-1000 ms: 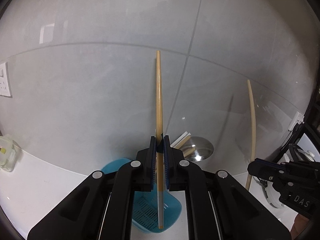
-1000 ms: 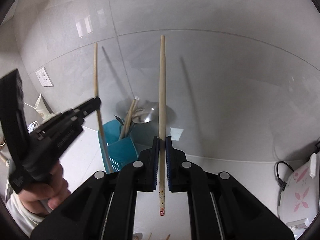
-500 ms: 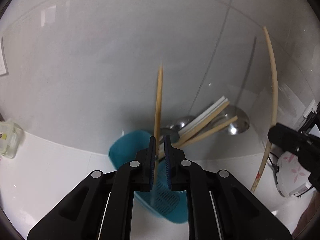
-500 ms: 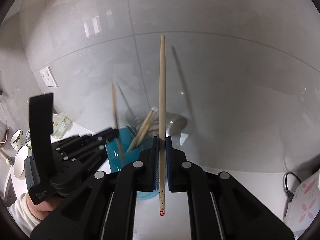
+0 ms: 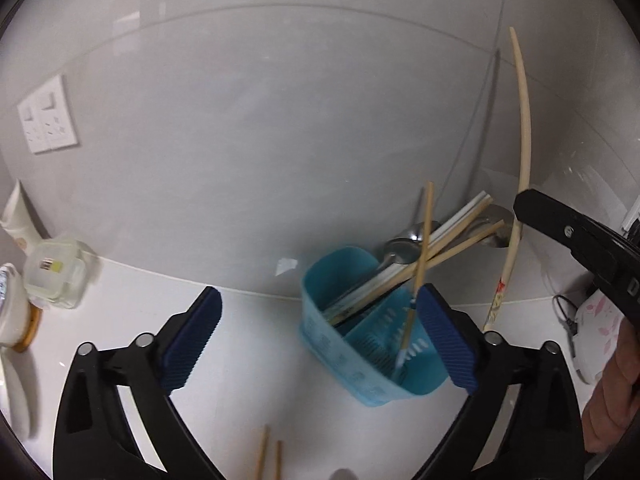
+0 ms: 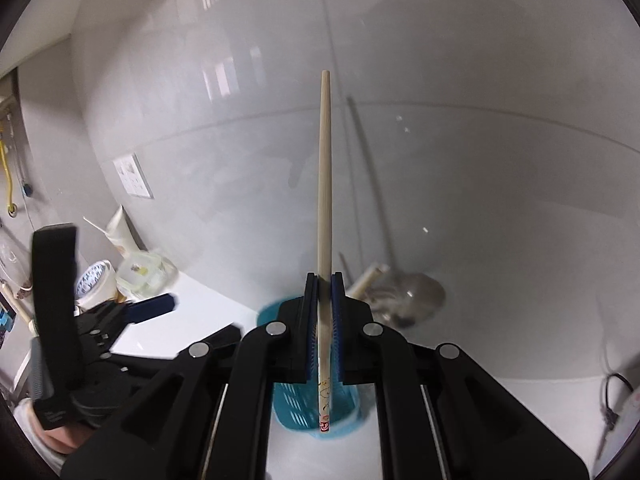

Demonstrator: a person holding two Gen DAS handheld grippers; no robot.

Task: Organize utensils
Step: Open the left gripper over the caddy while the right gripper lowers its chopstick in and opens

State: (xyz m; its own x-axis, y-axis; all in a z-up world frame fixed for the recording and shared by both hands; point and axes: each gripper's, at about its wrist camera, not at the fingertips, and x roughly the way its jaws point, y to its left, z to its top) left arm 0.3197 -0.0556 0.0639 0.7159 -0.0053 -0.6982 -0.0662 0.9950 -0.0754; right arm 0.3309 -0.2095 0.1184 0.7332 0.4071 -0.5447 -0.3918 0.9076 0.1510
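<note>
In the left wrist view my left gripper [image 5: 320, 298] stands wide, its jaws still opening, with no pad pressing on anything. A wooden chopstick [image 5: 421, 264] is free of them and leans in the front compartment of the blue utensil holder [image 5: 352, 376]. The back compartment holds several chopsticks [image 5: 448, 240] and metal spoons [image 5: 404, 240]. My right gripper [image 6: 325, 278] is shut on a pale chopstick [image 6: 325, 184], held upright just above the blue utensil holder [image 6: 296, 404]. The left gripper's fingers [image 6: 154, 306] show at the left of that view.
Two loose chopsticks [image 5: 269, 458] lie on the white counter near the bottom edge. A clear lidded box [image 5: 56, 276], a tube and a round tin stand at the left under a wall socket [image 5: 48, 120]. A floral appliance [image 5: 598, 320] with a cable sits at the right.
The left jaws have sprung wide apart and let go of the wooden chopstick, which dropped into the blue holder. The right gripper carried its chopstick closer over the holder.
</note>
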